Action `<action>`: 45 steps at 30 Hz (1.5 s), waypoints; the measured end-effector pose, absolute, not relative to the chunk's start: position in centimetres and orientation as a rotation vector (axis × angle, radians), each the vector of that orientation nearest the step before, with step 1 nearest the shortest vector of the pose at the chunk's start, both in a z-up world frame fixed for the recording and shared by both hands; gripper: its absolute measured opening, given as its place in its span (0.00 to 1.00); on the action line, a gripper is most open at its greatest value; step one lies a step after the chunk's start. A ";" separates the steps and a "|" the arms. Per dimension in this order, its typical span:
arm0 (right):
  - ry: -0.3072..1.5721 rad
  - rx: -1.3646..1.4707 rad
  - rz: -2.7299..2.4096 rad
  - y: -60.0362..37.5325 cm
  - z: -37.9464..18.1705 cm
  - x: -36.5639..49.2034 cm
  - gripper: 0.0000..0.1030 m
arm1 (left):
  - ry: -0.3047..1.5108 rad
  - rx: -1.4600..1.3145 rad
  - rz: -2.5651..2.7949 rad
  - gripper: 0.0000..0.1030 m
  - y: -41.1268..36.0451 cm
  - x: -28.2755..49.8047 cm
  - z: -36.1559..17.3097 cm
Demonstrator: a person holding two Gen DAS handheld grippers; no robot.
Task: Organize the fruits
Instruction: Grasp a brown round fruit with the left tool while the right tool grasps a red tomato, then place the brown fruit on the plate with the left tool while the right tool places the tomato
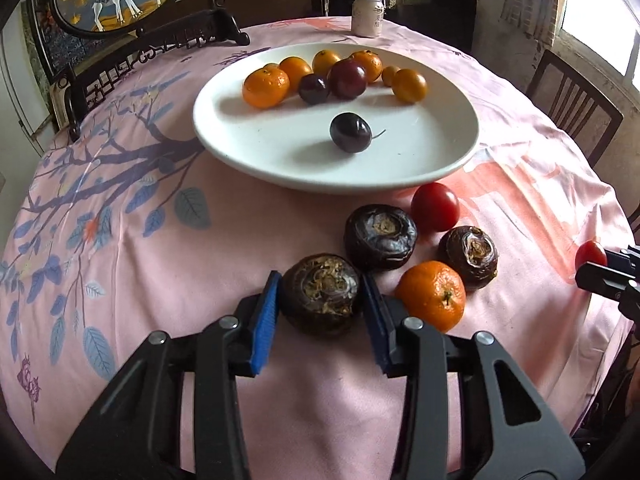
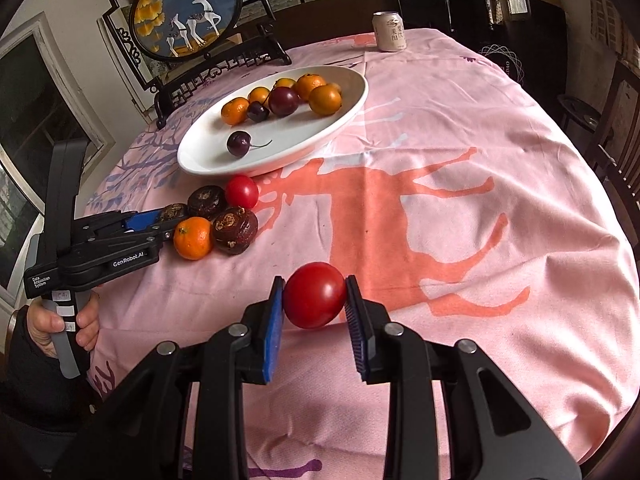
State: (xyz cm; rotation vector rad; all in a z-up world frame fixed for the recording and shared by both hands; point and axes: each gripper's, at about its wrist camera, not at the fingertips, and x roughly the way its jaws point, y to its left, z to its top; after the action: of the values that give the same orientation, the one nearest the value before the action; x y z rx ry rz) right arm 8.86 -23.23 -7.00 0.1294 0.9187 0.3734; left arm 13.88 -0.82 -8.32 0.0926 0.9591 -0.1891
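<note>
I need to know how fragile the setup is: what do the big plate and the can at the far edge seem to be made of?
The plate: probably glazed ceramic; plain white, thick rounded rim, soft sheen. It could be melamine. The can: likely thin aluminium with a pale printed coat; its top rim looks metallic.

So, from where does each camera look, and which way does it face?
Left wrist: on the left gripper, looking down along blue pads closed on a water chestnut, plate beyond.
Right wrist: on the right gripper, which grips a tomato; the person's hand shows at left.
Shared: plate, can, pink tablecloth.
</note>
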 end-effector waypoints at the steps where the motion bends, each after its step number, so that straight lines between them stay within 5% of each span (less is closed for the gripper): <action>1: 0.916 0.128 0.374 -23.2 -6.8 8.8 0.29 | 0.955 0.079 -0.188 0.39 -0.7 13.5 -8.0; 25: 0.884 0.012 0.404 -17.9 -3.8 8.8 0.29 | 0.883 -0.065 -0.167 0.39 0.9 7.5 -2.5; 37: 0.839 -0.086 0.415 -15.0 -1.2 19.4 0.29 | 0.890 -0.022 -0.032 0.39 2.1 20.6 -0.2; 45: 0.964 -0.082 0.365 -13.4 -5.4 28.7 0.29 | 1.012 -0.051 -0.022 0.40 1.1 28.5 -3.8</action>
State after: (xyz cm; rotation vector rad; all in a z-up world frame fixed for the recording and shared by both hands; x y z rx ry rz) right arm 28.66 -13.45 -5.39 -0.0817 0.9637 0.3648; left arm 28.54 1.11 -3.76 -0.0505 1.0125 -0.0223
